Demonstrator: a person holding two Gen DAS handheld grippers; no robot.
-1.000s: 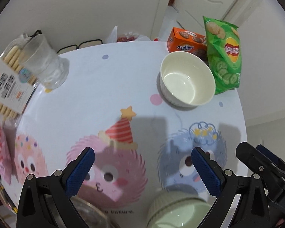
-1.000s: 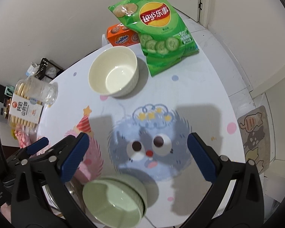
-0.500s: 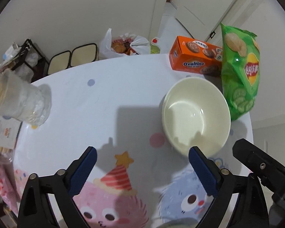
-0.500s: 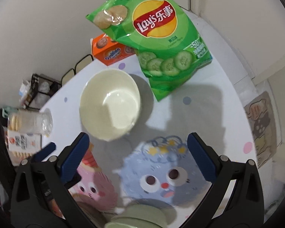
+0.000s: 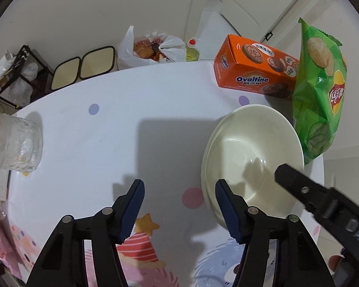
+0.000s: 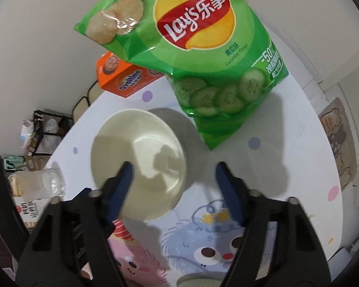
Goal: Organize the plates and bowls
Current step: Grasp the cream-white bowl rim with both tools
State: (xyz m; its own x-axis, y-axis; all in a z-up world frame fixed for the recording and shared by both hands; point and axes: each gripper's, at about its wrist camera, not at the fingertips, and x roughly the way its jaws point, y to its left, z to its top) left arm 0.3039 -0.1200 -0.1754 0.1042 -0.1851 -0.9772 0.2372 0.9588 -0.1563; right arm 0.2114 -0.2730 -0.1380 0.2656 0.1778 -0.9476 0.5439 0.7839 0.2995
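A cream bowl [image 5: 249, 148] stands upright and empty on the cartoon-print table [image 5: 107, 124], near its far right edge. My left gripper [image 5: 179, 203] hangs over the bowl's left rim, one finger above the bowl and the other outside it. Its jaws are closing with the bowl's left wall between them, and the pads do not press on it. My right gripper [image 6: 174, 181] straddles the right wall of the same bowl [image 6: 141, 148], its left finger over the inside. Its jaws are closing too, without touching. A pale green bowl [image 6: 198, 281] shows as a sliver at the bottom edge.
A green Lay's chip bag [image 6: 191, 47] leans just right of the cream bowl, against an orange Ovaltine box [image 5: 256, 71]. A clear biscuit jar [image 5: 14, 143] lies at the table's left. Beyond the far edge, a plastic bag and a wire rack sit on the floor.
Both grippers moved forward and down from the green bowl to the cream bowl. Both pairs of jaws narrowed from wide open to about half. The green bowl slid almost out of view.
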